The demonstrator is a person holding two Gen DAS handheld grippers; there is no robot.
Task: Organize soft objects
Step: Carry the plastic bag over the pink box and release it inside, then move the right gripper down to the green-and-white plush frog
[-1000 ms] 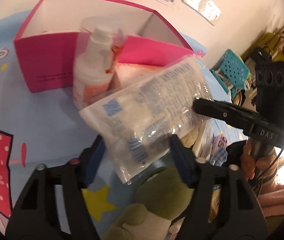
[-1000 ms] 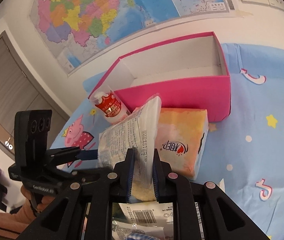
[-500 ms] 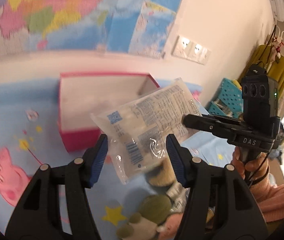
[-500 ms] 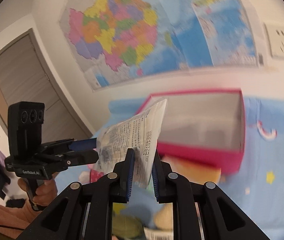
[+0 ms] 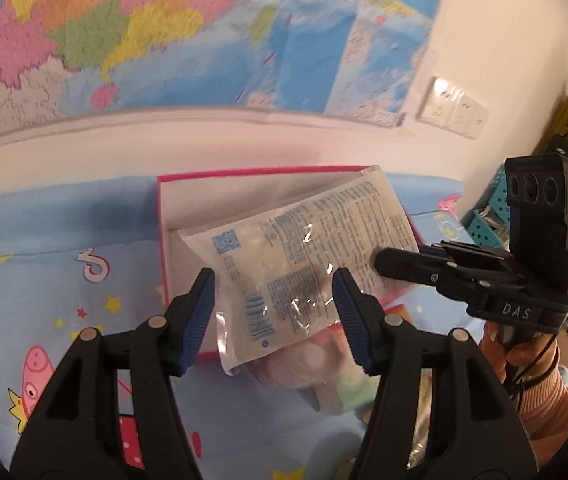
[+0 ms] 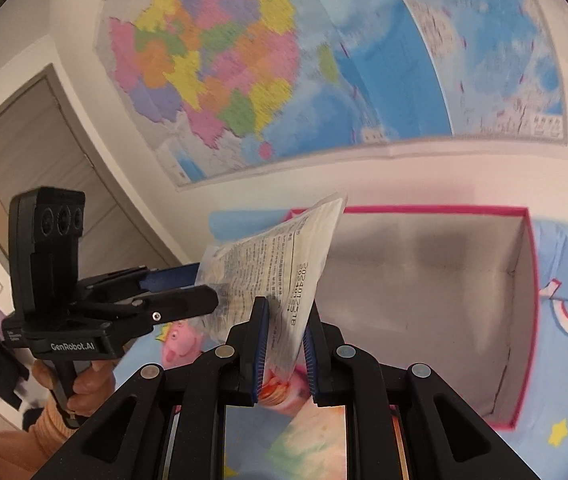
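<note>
Surface is a light blue cartoon-print sheet (image 5: 64, 248) with a pig character at lower left, and a big colorful wall map (image 6: 284, 60) fills the upper frame, gray door (image 6: 44, 152) at left. Open pink box (image 6: 523, 320) sits mid-frame against the wall. The right gripper (image 6: 282, 344) is pinching the clear printed packet (image 5: 303, 264) up over the box, blocking much of it, while the left gripper (image 5: 274, 312) stays spread wide around the packet without touching.

A large colourful map (image 6: 284, 72) hangs on the pale wall above the counter with its blue cartoon-print cloth (image 5: 64, 248), with white wall sockets (image 5: 453, 108) to its right and a grey-brown door (image 6: 44, 168) to its left.
</note>
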